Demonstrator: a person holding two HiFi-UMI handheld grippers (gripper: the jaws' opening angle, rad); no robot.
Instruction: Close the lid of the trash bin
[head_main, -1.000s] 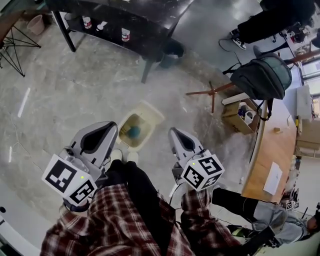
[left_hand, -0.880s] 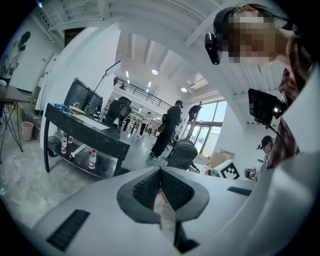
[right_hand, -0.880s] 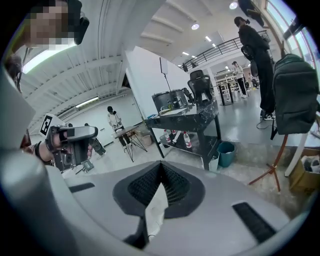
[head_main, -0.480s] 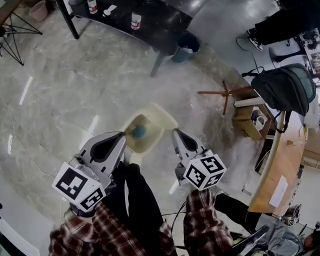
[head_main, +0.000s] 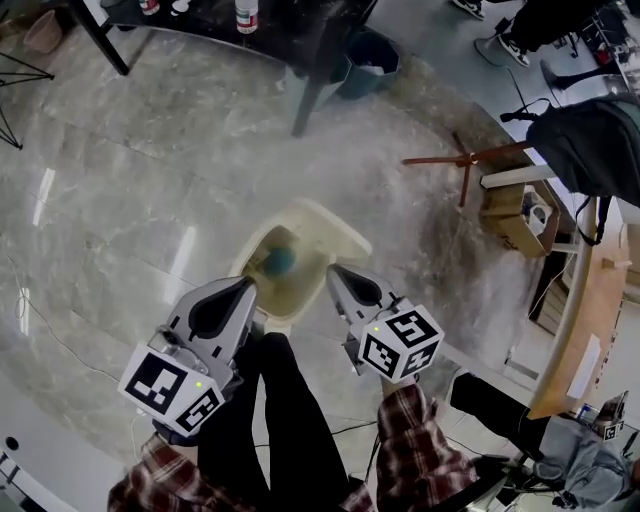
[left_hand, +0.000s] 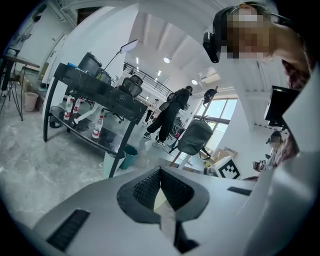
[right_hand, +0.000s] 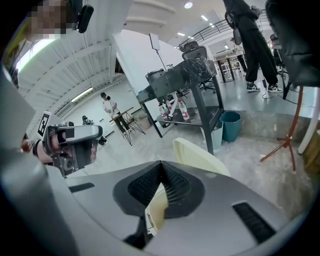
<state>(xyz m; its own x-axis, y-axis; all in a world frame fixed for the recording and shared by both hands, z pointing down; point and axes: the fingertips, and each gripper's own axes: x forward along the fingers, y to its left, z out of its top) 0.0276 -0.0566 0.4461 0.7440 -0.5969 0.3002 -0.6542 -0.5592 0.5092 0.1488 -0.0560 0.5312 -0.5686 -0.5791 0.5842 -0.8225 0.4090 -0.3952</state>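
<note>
Cream plastic trash bin (head_main: 296, 292) stood open on the grey floor (head_main: 130, 200) just ahead of both grippers, its hinged lid (head_main: 328, 228) tilted back on the far side.

I counted one bin, one lid, one teal round object (head_main: 278, 262) inside, and two grippers. The left gripper (head_main: 247, 286) and right gripper (head_main: 334, 271) each had their fingers together on nothing. My worry was that a closed tip pushing the smooth lid off-centre might slip, or shove the light bin over instead of swinging the lid down.
</note>
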